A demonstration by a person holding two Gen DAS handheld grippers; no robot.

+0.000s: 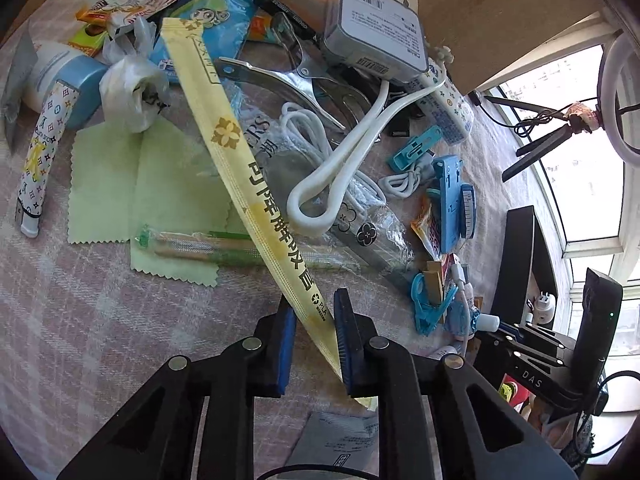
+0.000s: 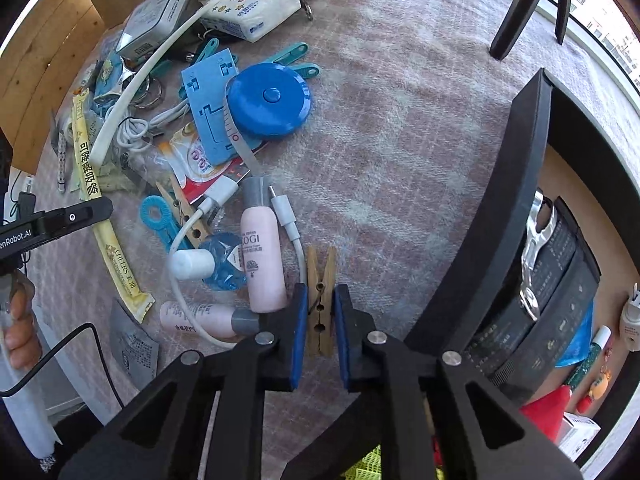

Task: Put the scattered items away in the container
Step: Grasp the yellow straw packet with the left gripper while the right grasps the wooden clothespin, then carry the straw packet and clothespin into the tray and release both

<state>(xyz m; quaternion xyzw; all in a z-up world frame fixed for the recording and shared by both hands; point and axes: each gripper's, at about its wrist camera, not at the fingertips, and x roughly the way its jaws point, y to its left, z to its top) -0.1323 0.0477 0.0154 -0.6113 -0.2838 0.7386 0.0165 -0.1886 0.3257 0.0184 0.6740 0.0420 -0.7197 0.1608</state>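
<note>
Fingers of left gripper point(image 1: 316, 340) pinch yellow straw sleeve point(image 1: 240, 184) near end, lifting clear of clutter. Right gripper point(image 2: 321, 322) clamps wooden clothespin point(image 2: 320, 300) on cloth; container point(image 2: 516, 208) beside right.

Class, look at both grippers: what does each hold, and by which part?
The left gripper pinches a long yellow paper sleeve near its lower end. The right gripper clamps a wooden clothespin across its sides.

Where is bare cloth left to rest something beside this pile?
Free: the cloth between the blue tape measure and the black container wall, and the near-left patch below the green cloth. Crowded: everything from the yellow straw sleeve to the pink bottle.
</note>
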